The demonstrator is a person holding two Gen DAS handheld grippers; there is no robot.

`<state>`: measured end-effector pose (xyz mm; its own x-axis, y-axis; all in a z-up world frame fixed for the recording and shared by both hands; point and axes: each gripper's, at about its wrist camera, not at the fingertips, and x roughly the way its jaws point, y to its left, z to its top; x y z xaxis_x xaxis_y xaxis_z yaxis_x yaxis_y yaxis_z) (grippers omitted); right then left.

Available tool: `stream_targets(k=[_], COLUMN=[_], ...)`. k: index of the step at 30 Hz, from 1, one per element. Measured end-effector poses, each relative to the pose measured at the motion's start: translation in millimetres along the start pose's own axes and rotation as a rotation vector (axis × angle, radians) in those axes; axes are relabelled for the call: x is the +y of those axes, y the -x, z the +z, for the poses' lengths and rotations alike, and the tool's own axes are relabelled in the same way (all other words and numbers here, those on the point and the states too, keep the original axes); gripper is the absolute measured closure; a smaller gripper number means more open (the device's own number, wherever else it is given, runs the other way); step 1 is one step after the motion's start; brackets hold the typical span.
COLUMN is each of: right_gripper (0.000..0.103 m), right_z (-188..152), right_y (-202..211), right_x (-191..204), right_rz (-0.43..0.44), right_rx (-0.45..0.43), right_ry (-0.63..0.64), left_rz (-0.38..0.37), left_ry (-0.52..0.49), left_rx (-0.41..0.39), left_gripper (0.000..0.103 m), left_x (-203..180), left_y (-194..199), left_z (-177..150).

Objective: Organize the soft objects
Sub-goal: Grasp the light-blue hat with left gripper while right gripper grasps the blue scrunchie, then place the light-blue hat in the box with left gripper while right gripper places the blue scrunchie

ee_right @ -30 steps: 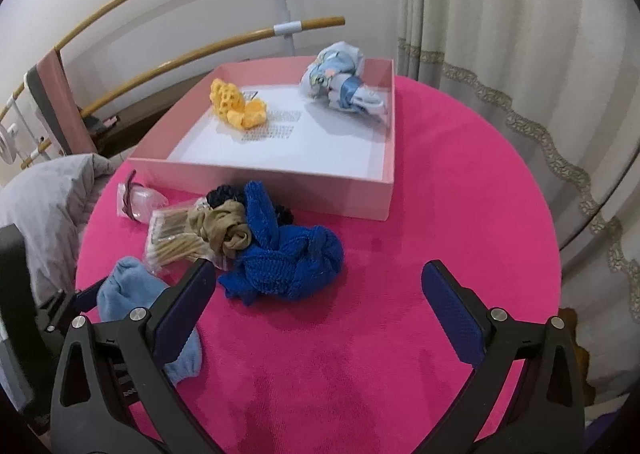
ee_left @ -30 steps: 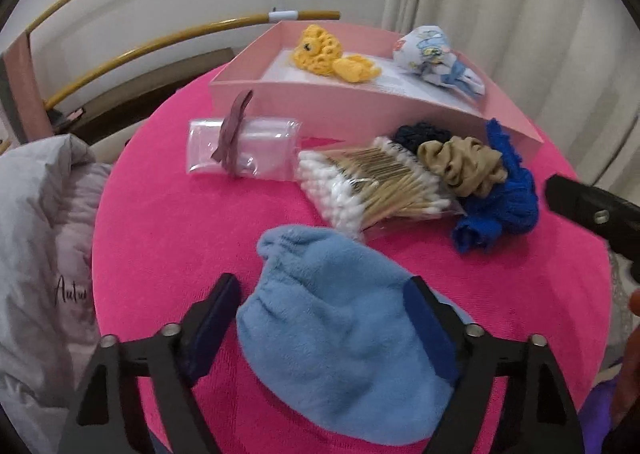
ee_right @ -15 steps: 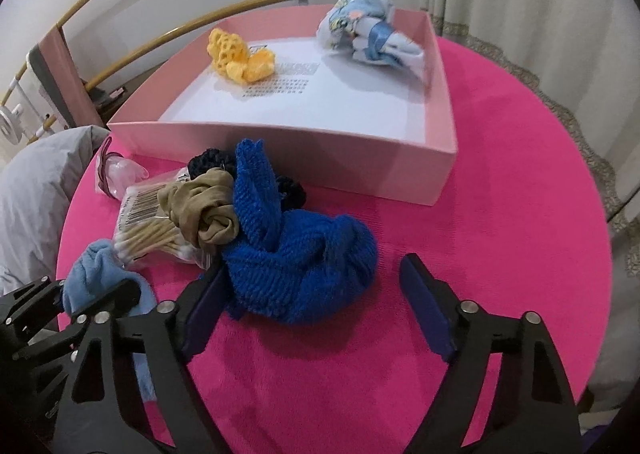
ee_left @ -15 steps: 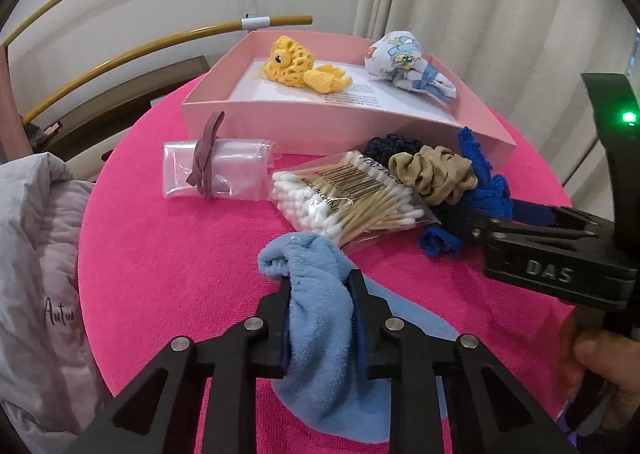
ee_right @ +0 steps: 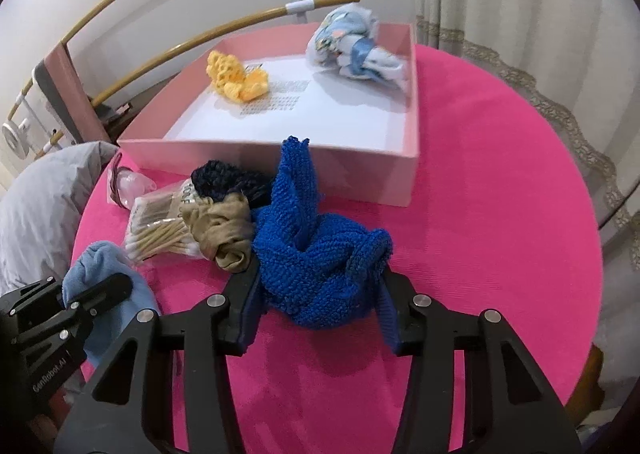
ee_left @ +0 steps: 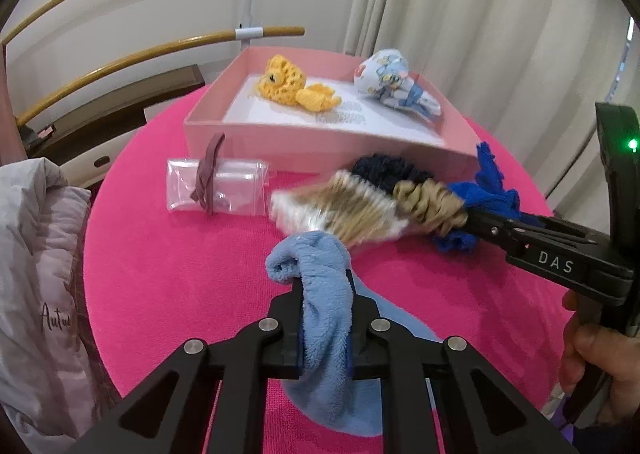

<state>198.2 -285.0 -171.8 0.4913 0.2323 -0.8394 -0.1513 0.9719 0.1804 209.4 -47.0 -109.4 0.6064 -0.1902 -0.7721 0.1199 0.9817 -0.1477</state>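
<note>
Two soft cloths clamped, pink box at twelve o'clock.

The light blue cloth (ee_left: 320,294) is pinched tight in the left gripper (ee_left: 325,328), partly off the pink tablecloth (ee_left: 180,278). The dark blue knit (ee_right: 320,250) sits between the right gripper (ee_right: 316,306) jaws, which have just been closing onto it. A second ago both stood wide. The pink box (ee_right: 348,167) lies dead ahead of both grippers, the right one nearer.

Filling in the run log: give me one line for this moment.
left tongs: shut on light blue cloth | right tongs: just closing around dark blue knit | pink box: holds yellow crochet toy, printed pouch
</note>
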Motion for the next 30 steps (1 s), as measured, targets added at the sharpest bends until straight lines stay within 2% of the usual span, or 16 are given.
stream_targets(k=[8, 16, 23, 30], right_gripper=[0.058, 0.058, 0.058, 0.058], right_z=[5, 29, 80, 129], right_y=[24, 40, 52, 46], right_x=[-4, 10, 20, 17], right_rz=[-0.002, 0.003, -0.011, -0.022], right_rx=[-0.045, -0.091, -0.154, -0.172], right_ry=[-0.013, 0.019, 0.050, 0.046], left_rz=[0.010, 0.042, 0.073, 0.101], left_ry=[-0.024, -0.057, -0.091, -0.102], left_rx=[-0.084, -0.141, -0.233, -0.262], left_gripper=[0.093, 0.093, 0.093, 0.093], left_x=[-6, -8, -12, -11], left_y=[36, 53, 54, 25], left_z=[13, 41, 100, 156])
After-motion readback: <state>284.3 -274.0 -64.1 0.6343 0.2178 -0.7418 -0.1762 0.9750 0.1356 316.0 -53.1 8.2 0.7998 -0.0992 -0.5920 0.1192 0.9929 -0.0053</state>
